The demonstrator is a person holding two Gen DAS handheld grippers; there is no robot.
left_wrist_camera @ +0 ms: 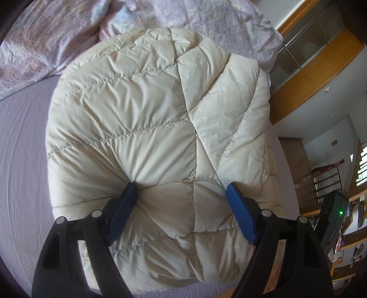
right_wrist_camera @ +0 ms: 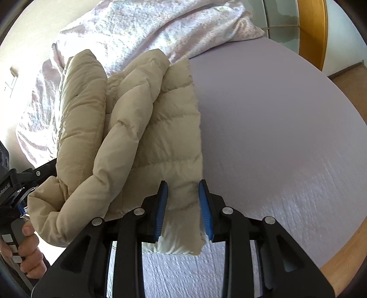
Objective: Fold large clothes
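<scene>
Cream quilted puffer jacket (left_wrist_camera: pixel 160 128): bulky, stitched in padded channels, lying part-folded on the lilac bed sheet (left_wrist_camera: pixel 20 160).

Right gripper (right_wrist_camera: pixel 183 185): blue pads close together, pinching a flat quilted edge panel of the jacket; fabric visibly squeezed between them, corner hanging below the pads. Looks like a firm hold on a thin layer.

Left gripper (left_wrist_camera: pixel 182 190): blue fingers spread wide, tips pressed into the top of the jacket mound, a swell of padding bulging between them. Not closed on it; dents show at both tips.

Handling, judged: light for its bulk, very soft, springy. Fill compresses under the pads and likely rebounds, so folds may puff open again unless pressed flat. Shell looks smooth and slightly shiny, probably slippery. A thick gathered bunch may squirt out of a grip; a thin hem or seam line likely holds better, as on the right.

Best purchase, judged: along stitched seams or edge panels, not mid-channel.

Farther out: crumpled pale pink floral duvet (left_wrist_camera: pixel 195 20) at the head of the bed, touching the jacket's far edge. Wooden shelving (left_wrist_camera: pixel 316 75) beyond. A hand (right_wrist_camera: pixel 29 249) on the other tool's handle in the right view.
</scene>
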